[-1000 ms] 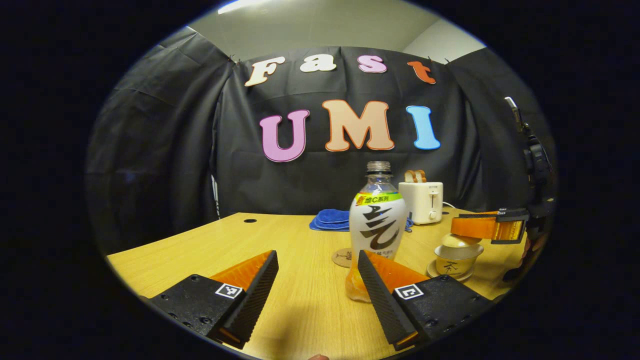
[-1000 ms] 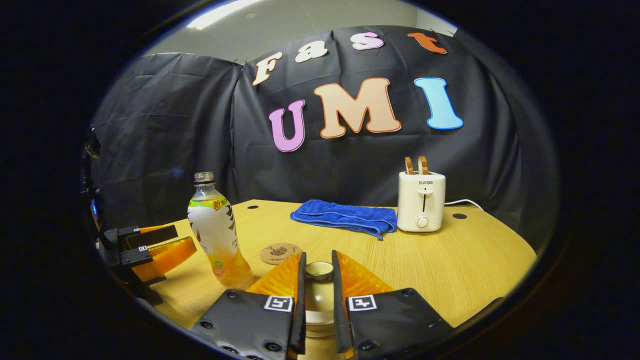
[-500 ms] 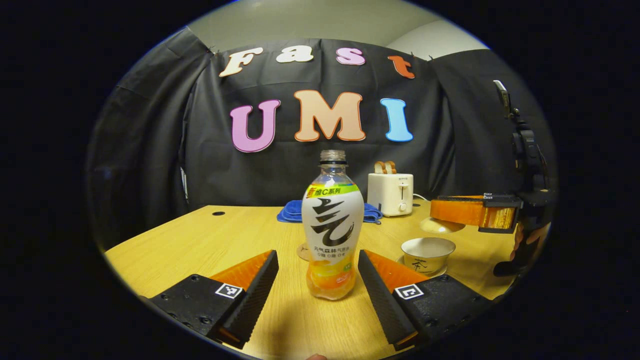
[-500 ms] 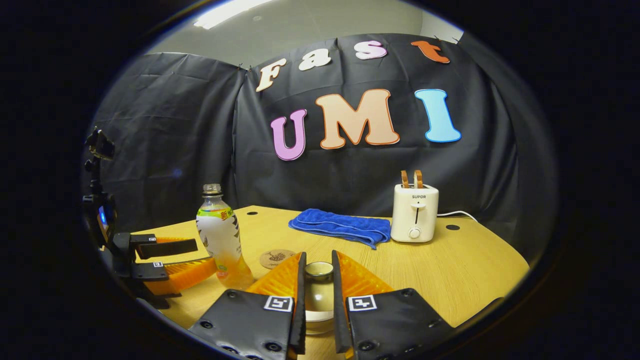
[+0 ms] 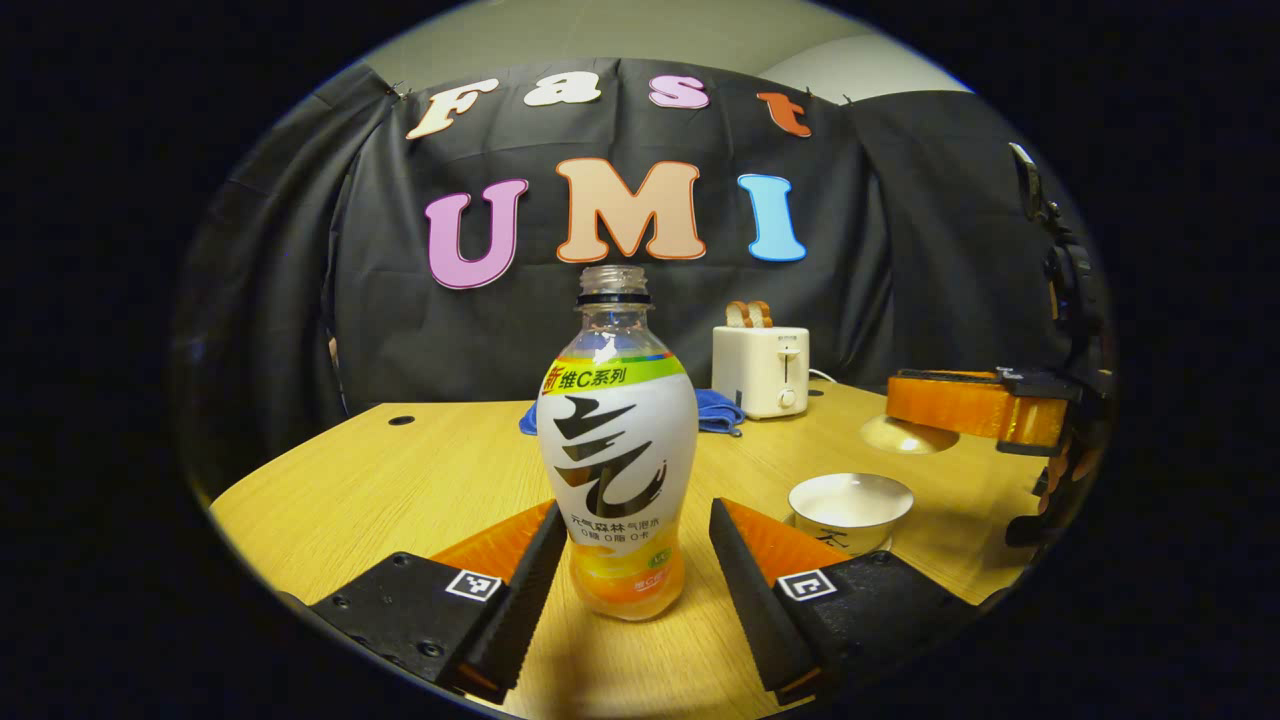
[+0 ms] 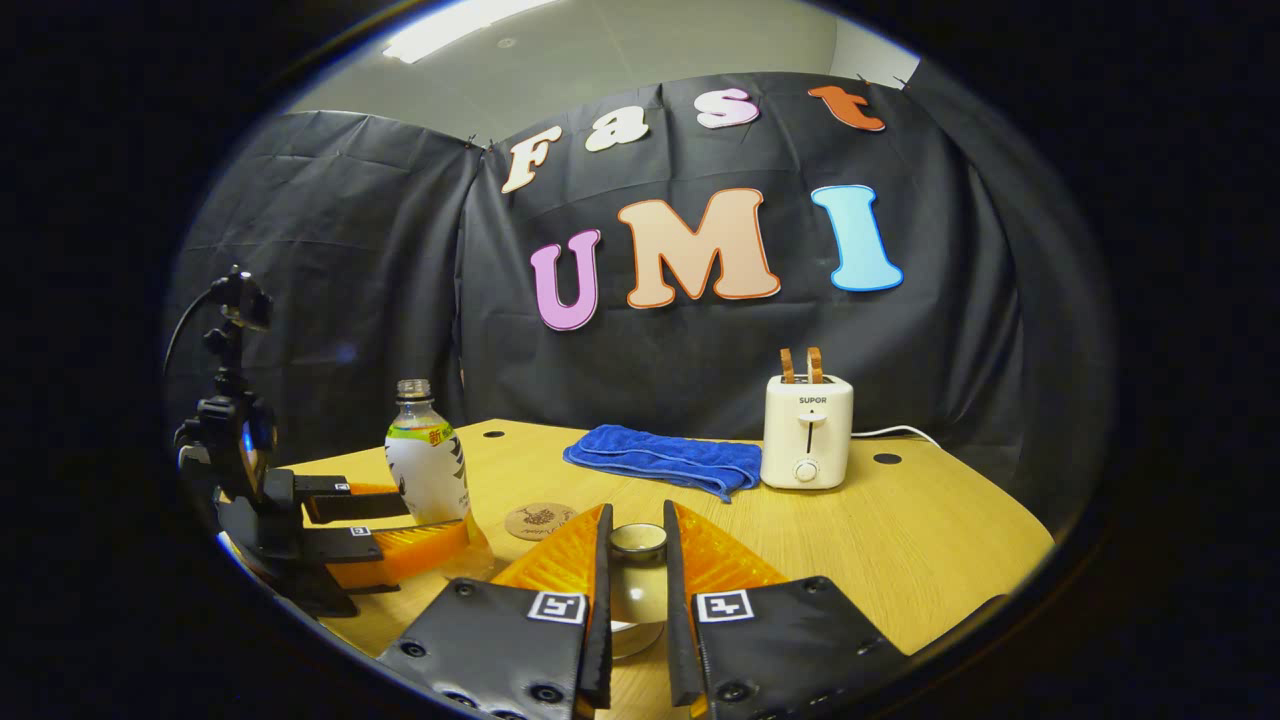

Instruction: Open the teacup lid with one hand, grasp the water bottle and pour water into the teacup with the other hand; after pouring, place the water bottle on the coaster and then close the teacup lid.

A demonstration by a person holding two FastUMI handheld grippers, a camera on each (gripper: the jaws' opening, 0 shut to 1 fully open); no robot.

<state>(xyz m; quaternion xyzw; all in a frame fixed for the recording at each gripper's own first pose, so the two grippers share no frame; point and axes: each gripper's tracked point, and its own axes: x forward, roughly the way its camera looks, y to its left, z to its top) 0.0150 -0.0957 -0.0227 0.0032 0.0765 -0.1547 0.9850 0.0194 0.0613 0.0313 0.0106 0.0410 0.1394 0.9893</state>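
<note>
The capless water bottle [image 5: 615, 450] stands upright on the table with orange liquid at its bottom. My left gripper [image 5: 635, 510] is open, one finger on each side of the bottle's lower half, not pressing it. To the right sits the open white teacup [image 5: 850, 500] on its saucer. Above and beyond the cup hangs the lid [image 5: 908, 435], held by my right gripper [image 5: 975, 410]. In the right gripper view, that gripper [image 6: 636, 530] is shut on the lid's knob [image 6: 637, 548]. The bottle [image 6: 425, 465], left gripper [image 6: 380, 525] and round coaster [image 6: 540, 520] lie to its left.
A white toaster [image 6: 805, 430] holding two slices stands at the back of the wooden table [image 6: 930, 530]. A folded blue towel [image 6: 660, 460] lies beside it. The coaster sits between the bottle and the towel.
My left gripper has moved forward, so the bottle now stands between its fingers. My right gripper has lifted the lid off the teacup and carried it up and away.
</note>
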